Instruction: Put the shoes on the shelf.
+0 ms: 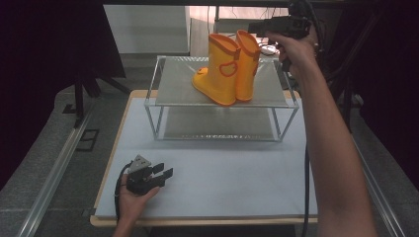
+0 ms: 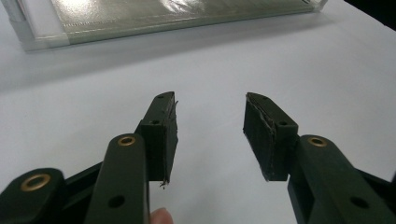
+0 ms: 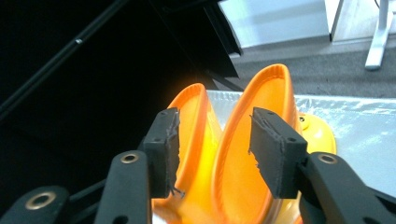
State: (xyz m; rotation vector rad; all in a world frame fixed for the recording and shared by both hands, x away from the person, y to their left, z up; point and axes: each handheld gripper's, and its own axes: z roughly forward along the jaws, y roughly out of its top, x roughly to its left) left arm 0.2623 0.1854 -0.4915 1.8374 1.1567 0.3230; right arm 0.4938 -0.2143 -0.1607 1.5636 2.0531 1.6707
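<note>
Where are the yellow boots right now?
In the high view, the yellow boots stand upright on the top shelf of the metal rack, just left of the right tongs.

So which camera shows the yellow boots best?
The high view: both yellow boots stand whole and upright, side by side on the top shelf. The right gripper view shows just their open tops from close up. The left gripper view looks at the white table.

You work at a pale table (image 1: 207, 192) edged in wood, grey floor (image 1: 44, 148) on both sides, dark curtains (image 1: 49, 44) left and right, a light wall (image 1: 148, 27) far behind.
</note>
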